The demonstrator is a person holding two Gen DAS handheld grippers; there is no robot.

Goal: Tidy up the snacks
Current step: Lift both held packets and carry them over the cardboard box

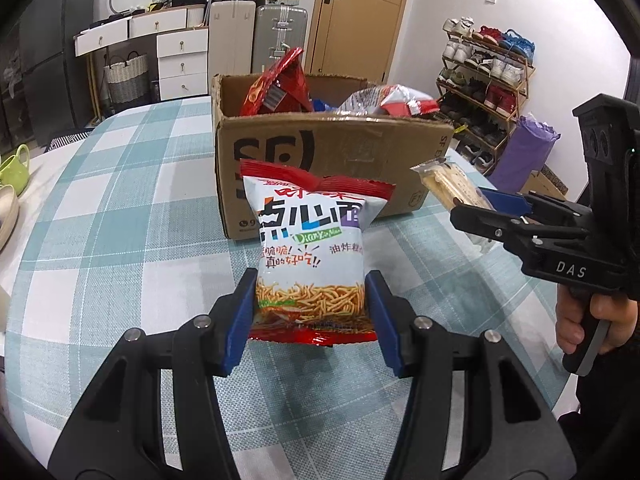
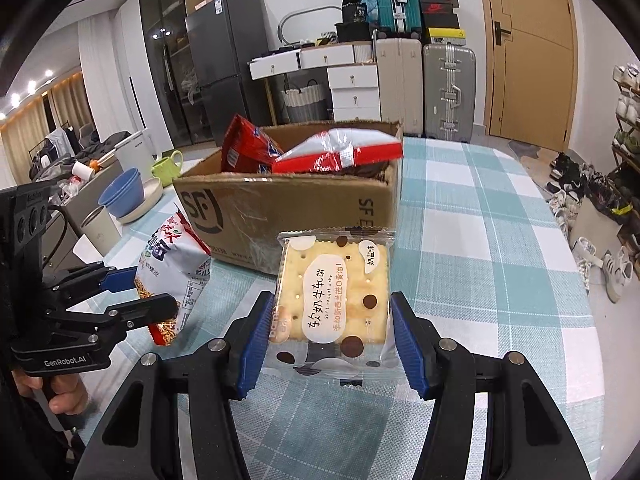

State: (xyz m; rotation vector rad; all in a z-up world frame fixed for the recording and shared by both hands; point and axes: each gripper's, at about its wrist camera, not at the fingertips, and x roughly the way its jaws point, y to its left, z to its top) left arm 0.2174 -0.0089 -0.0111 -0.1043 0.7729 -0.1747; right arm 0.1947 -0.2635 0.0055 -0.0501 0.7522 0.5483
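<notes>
My left gripper (image 1: 311, 300) is shut on a white and red bag of fried noodle snack (image 1: 314, 240), held upright above the checked tablecloth. My right gripper (image 2: 332, 328) is shut on a clear-wrapped square cracker pack (image 2: 334, 296), also lifted off the table. Just behind both stands an open cardboard box (image 1: 332, 160) (image 2: 288, 208) holding red and white snack bags (image 1: 280, 88) (image 2: 336, 152). In the left wrist view the right gripper (image 1: 480, 208) shows at the right with the cracker pack (image 1: 452, 184). In the right wrist view the left gripper (image 2: 136, 292) shows at the left with the noodle bag (image 2: 176, 268).
The table carries a teal and white checked cloth (image 2: 480, 240). At its left edge stand a green mug (image 2: 168, 166), blue bowls (image 2: 122, 194) and a plate. Suitcases (image 2: 448, 92), white drawers and a fridge line the far wall; a shoe rack (image 1: 484, 76) stands right of the table.
</notes>
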